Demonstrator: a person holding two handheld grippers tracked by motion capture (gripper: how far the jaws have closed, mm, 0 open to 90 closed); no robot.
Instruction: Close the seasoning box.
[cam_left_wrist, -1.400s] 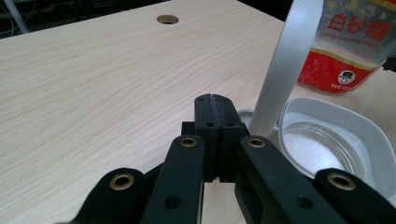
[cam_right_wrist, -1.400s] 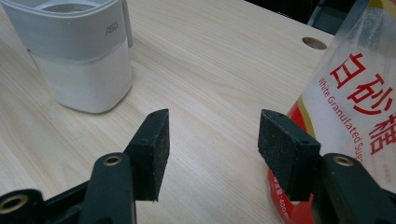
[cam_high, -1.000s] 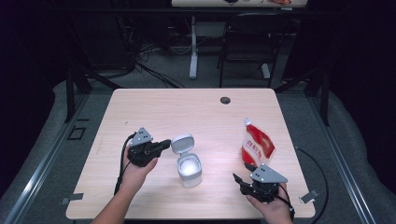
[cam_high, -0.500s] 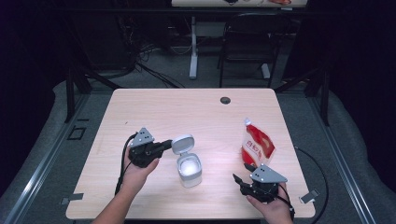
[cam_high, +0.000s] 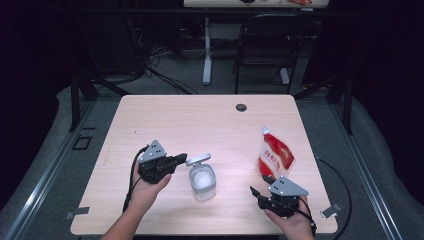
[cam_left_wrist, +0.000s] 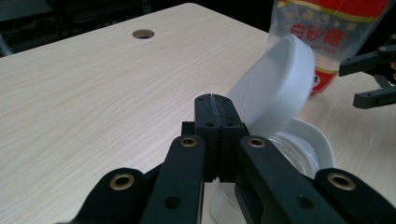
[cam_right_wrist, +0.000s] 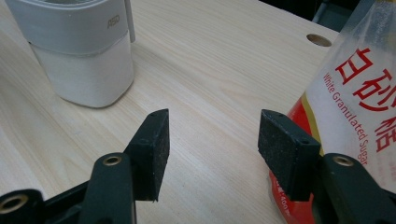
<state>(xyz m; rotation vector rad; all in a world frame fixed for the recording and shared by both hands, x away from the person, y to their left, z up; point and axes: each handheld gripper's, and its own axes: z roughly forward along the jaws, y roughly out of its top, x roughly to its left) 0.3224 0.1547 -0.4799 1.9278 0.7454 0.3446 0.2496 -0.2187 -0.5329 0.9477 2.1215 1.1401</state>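
Observation:
A white jar (cam_high: 202, 182) stands mid-table with its hinged lid (cam_high: 198, 160) flipped up. My left gripper (cam_high: 181, 158) is shut with nothing between its jaws, and its tips rest against the raised lid (cam_left_wrist: 275, 84) over the jar's mouth (cam_left_wrist: 303, 140). A red and clear pouch of white sugar (cam_high: 275, 155) stands at the right. Just in front of the pouch, near the table's front edge, my right gripper (cam_high: 260, 185) is open. In the right gripper view (cam_right_wrist: 212, 140) the pouch (cam_right_wrist: 359, 93) is beside the right-hand jaw and the jar (cam_right_wrist: 84, 51) is farther off to the left.
The wooden table (cam_high: 200, 120) has a cable hole (cam_high: 241, 107) near its far edge. A cable trails from each gripper off the front. A chair (cam_high: 265, 45) and a desk leg stand on the floor beyond the table.

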